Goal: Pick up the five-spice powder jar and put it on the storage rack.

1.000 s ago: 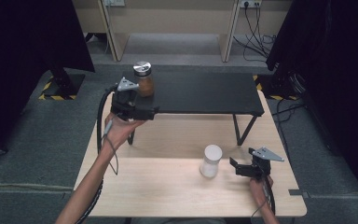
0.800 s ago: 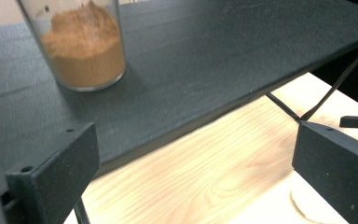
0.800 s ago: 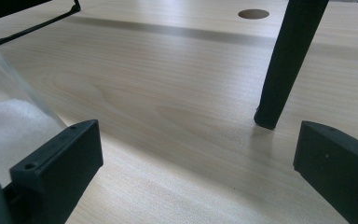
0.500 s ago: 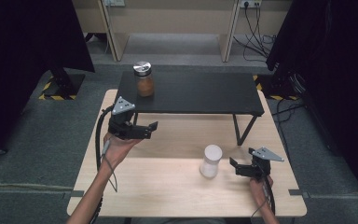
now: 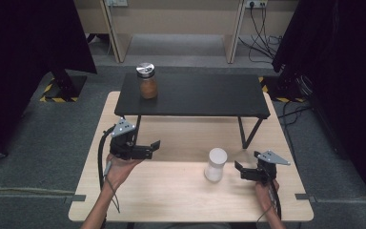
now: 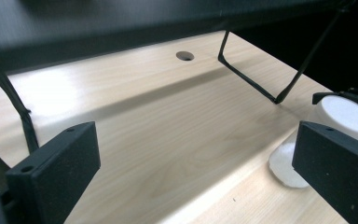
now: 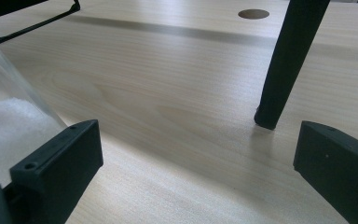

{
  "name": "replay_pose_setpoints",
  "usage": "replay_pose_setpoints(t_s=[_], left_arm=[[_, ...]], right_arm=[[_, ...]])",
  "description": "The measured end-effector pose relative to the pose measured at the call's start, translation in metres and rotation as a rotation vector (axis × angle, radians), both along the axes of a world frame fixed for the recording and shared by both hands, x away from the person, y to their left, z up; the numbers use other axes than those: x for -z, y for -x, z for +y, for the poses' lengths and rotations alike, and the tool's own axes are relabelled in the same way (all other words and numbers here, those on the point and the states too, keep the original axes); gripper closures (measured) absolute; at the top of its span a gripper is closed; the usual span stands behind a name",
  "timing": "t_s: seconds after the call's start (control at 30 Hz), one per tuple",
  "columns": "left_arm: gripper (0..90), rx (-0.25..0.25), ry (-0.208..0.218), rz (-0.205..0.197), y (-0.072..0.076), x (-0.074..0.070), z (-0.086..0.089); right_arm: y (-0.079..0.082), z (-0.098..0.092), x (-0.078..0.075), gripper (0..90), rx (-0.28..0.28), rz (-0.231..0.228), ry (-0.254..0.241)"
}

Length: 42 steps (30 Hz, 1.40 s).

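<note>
A glass jar of brown stuff with a silver lid (image 5: 146, 81) stands on the left end of the black shelf (image 5: 205, 95). A white-filled jar (image 5: 216, 164) with a white lid stands on the wooden table (image 5: 171, 195). My left gripper (image 5: 153, 149) hovers open over the table, left of centre and in front of the shelf, with nothing in it. In the left gripper view its jaws (image 6: 196, 158) stand wide apart, and the white jar (image 6: 342, 116) shows past the right one. My right gripper (image 5: 240, 171) is open just right of the white jar (image 7: 9, 126), apart from it.
The shelf rests on thin black legs (image 7: 286, 60) that come down onto the table near my right gripper. A round cable hole (image 6: 185, 56) lies under the shelf. Grey carpet surrounds the table, with dark curtains on both sides.
My left gripper has drawn back from the brown jar on the shelf and down toward the table's near side, empty. The jar stays put. The right gripper has not moved.
</note>
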<state>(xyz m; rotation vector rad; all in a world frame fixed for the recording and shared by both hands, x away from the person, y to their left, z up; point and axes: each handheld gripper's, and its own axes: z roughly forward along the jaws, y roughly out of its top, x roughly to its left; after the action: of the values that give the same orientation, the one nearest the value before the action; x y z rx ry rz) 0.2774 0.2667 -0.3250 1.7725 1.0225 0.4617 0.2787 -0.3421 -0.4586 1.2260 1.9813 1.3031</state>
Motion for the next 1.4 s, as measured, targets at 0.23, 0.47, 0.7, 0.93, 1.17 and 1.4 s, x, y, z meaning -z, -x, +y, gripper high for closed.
replay_pose_setpoints(t_s=[0.23, 0.47, 0.7, 0.93, 1.17, 1.4], left_arm=[[0.0, -0.001, 0.037, 0.020, 0.005, 0.032, 0.007], [0.0, 0.006, 0.042, -0.001, 0.013, 0.057, 0.012], [0.1, -0.002, 0.056, 0.005, 0.018, 0.077, 0.016], [0.1, -0.007, 0.029, 0.017, 0.018, 0.093, 0.013], [0.1, -0.012, 0.018, 0.021, 0.019, 0.107, 0.012], [0.1, -0.024, 0.032, 0.000, 0.026, 0.118, 0.013]], right_arm=[[0.000, 0.001, 0.000, 1.2, 0.001, 0.000, 0.004], [0.000, 0.001, 0.000, 1.2, 0.000, -0.002, 0.005], [0.000, 0.001, 0.000, 1.2, -0.002, -0.005, 0.009], [0.000, 0.001, 0.000, 1.2, -0.001, -0.005, 0.007], [0.000, 0.001, 0.000, 1.2, -0.003, -0.004, 0.007], [0.000, 0.001, 0.000, 1.2, -0.005, -0.005, 0.007]])
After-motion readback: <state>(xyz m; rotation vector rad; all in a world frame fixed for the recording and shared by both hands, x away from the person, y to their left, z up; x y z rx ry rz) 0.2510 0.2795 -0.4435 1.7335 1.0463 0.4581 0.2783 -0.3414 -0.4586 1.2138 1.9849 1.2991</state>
